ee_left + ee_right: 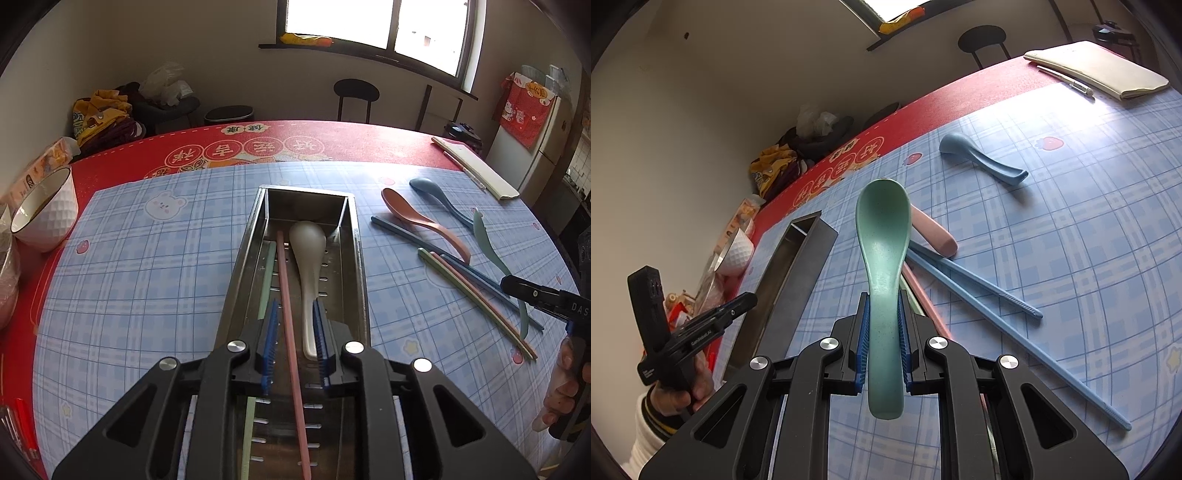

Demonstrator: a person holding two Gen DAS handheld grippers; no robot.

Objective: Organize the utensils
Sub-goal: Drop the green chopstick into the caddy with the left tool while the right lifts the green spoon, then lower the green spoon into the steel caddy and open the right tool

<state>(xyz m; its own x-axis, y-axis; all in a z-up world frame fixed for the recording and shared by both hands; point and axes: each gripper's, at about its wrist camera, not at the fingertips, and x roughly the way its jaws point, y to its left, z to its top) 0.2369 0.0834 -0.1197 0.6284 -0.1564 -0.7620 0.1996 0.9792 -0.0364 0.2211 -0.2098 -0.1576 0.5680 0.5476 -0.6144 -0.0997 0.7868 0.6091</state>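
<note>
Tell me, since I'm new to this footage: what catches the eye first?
The mint-green plastic spoon, clamped by its handle in the right hand-held gripper above the blue checked tablecloth. Next, the long stainless steel tray mid-table, holding a white spoon and a pink chopstick, with the left hand-held gripper open over them.

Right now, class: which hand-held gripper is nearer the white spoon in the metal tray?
Left. The left hand-held gripper sits over the metal tray, open around the white spoon. The right hand-held gripper is off to the tray's side, holding a green spoon.
</note>
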